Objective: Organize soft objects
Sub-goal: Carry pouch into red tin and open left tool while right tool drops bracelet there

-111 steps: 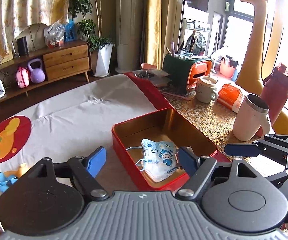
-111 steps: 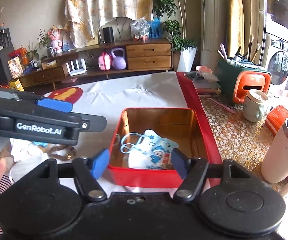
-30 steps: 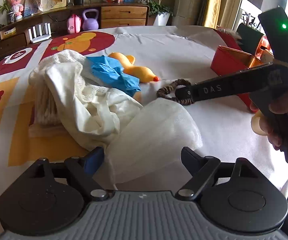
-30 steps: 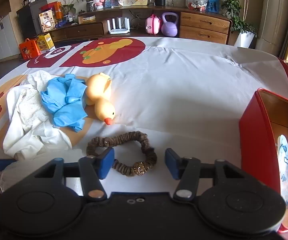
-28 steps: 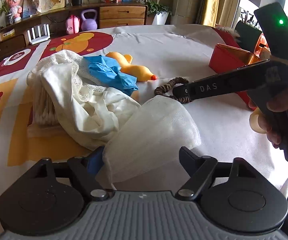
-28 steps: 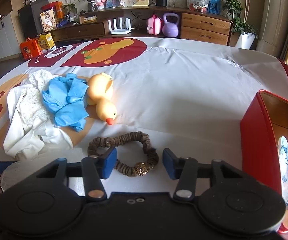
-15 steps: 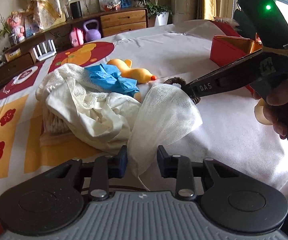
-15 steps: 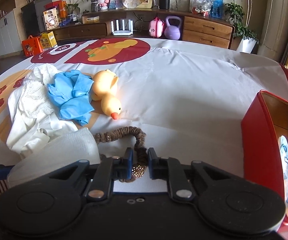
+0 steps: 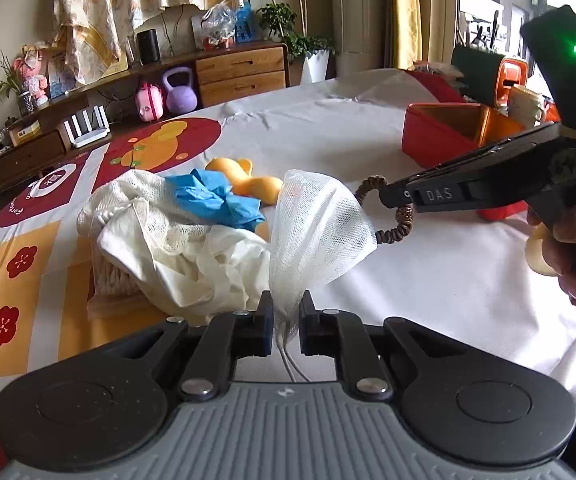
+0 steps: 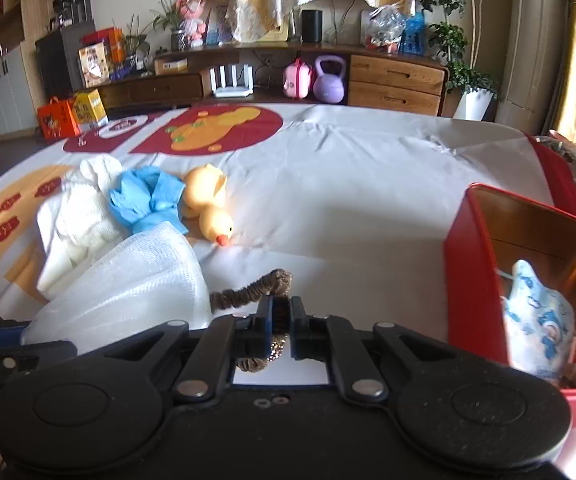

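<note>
Left gripper (image 9: 286, 322): fingers closing on the gathered end of the white mesh cap (image 9: 315, 232), pads pinching it. The cap billows up and out in front of the fingers, its lower edge looks clear of the desk (image 9: 427, 280), though the fisheye makes that hard to confirm. Thin white strings hang below the pinch point.

Right gripper (image 10: 279, 322): fingers together, clamped on the brown scrunchie (image 10: 264, 286). Loop sticks out ahead of the fingers, beaded bit visible just below them. In the left wrist view the scrunchie dangles from the right gripper's tips, off the cloth.

Rest of the pile is on the desk, left of both grippers: cream lace cloth (image 9: 168, 240), blue glove (image 10: 148, 196) on top of it, yellow rubber duck (image 10: 210, 208) touching the glove.

Red tin (image 10: 471, 264) sits to the right, open, with a printed child's face mask (image 10: 535, 316) inside against the near wall. Right wrist view is slightly motion-blurred.
</note>
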A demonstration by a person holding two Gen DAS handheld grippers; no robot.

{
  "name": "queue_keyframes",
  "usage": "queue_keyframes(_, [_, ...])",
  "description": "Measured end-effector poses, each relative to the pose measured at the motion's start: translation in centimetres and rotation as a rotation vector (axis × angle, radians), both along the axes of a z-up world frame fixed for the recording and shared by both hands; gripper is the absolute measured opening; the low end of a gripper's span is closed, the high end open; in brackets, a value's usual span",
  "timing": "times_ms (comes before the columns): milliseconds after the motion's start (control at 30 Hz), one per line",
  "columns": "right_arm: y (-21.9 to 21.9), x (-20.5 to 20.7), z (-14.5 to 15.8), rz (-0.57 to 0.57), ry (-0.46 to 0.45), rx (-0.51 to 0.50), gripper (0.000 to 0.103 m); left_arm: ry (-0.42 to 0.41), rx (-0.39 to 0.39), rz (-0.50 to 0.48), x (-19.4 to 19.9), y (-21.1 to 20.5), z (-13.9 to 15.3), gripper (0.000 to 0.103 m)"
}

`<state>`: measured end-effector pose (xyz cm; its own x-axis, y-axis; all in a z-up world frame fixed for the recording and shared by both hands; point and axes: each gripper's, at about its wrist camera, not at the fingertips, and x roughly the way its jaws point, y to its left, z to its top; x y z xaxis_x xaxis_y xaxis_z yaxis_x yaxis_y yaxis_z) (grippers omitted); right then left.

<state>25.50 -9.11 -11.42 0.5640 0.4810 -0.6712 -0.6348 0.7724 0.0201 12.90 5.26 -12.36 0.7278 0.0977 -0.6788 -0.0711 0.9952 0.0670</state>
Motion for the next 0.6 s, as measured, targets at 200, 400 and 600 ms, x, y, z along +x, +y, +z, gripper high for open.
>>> queue_keyframes(200, [-2.1,-1.3,2.7,-0.023,-0.040,0.049,0.007,-0.027,-0.023,0.003,-0.1,-0.4,1.5,0.011])
queue_keyframes(400, [-4.5,-2.6,5.5,-0.047,-0.088,0.080,0.007,-0.062,-0.042,0.001,-0.1,-1.2,3.6,0.011])
queue_keyframes(600, [-7.1,-3.2,7.5,-0.085,-0.120,0.106,0.007,-0.092,-0.059,-0.018,0.1,-2.6,5.9,0.012])
